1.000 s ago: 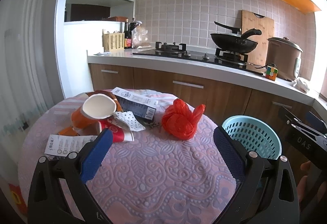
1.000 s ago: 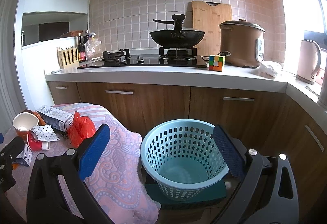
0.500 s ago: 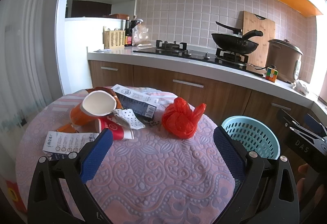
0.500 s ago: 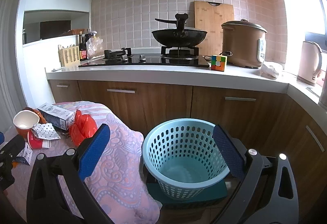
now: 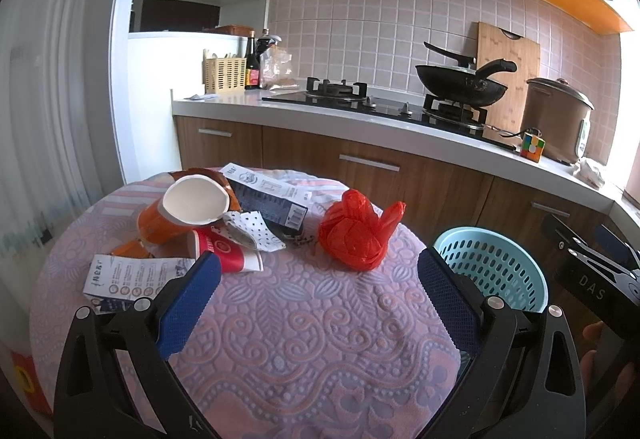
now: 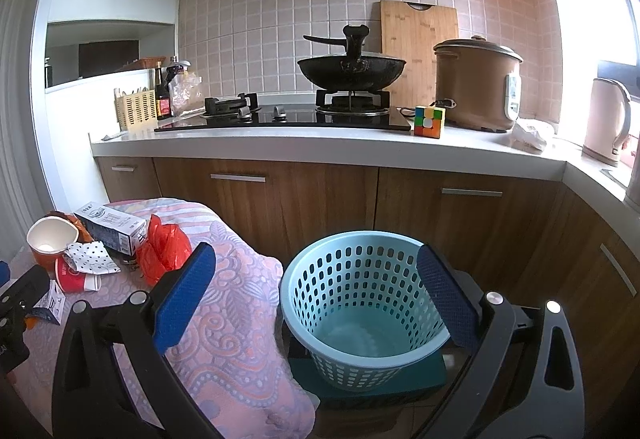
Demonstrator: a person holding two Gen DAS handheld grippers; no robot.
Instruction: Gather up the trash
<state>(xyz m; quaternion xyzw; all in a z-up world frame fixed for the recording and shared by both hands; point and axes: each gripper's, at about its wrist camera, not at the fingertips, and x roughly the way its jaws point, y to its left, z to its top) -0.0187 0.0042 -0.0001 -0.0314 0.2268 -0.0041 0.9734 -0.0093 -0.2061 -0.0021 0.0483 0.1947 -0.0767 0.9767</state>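
The left tool (image 5: 318, 289) is held wide apart above the near part of the surface (image 5: 304, 335), which is covered with a pink patterned cloth; nothing is gripped. The trash is heaped beyond its fingertips. The red plastic bag (image 5: 356, 235) is seen ahead between the two fingers, apart from both. Left of the bag lie a dark carton (image 5: 272, 199), a dotted wrapper (image 5: 250, 227), an orange paper cup (image 5: 180, 211) on its side and a red paper cup (image 5: 222, 255), the last just beside the left finger's tip. A printed leaflet (image 5: 128, 277) is flat on the cloth, left of the red cup.

The right tool (image 6: 316, 289) is likewise spread wide and empty, pointed at the blue basket (image 6: 360, 279), which stands on the floor right of the bag and below the surface's edge.

Only in the right wrist view is the basket's inside shown, with no trash in it, as are the dark mat (image 6: 372, 383) under it and a kettle (image 6: 606, 119) at the far right. Only in the left wrist view is the leaflet seen in full.
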